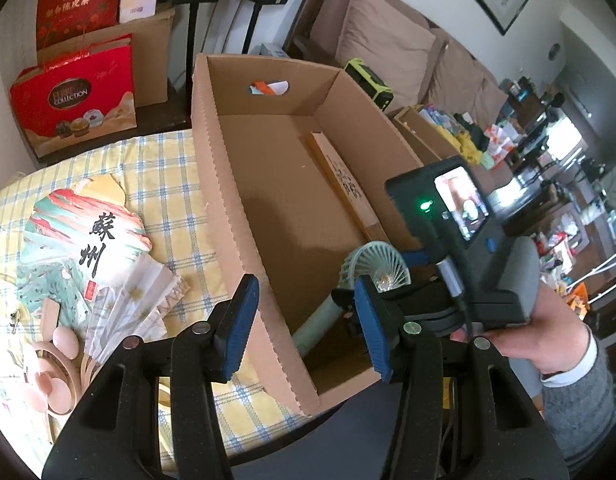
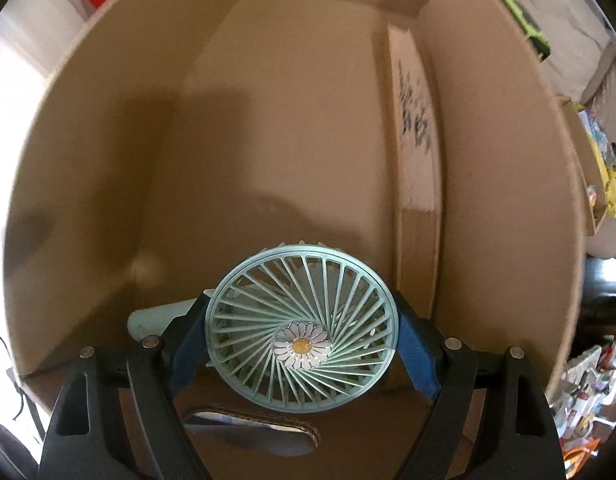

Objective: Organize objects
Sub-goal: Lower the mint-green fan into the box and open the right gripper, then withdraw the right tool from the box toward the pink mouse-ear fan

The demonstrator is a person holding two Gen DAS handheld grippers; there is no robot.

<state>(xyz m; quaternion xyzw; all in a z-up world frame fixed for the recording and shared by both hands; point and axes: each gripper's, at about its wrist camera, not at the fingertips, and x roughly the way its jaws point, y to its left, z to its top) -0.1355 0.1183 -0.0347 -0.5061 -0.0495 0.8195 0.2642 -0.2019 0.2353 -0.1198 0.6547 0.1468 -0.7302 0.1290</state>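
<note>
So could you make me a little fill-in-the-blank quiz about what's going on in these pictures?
1. The right hand-held gripper grips a small green ____ with a daisy at its centre.
2. It holds this inside a large ____ box.
3. The left hand-held gripper holds ____.
4. The tablecloth has a ____ pattern.

Missing words: fan; cardboard; nothing; checked

Left overlooks cardboard box [image 1: 244,200] — right inside it [image 2: 268,140].
</note>
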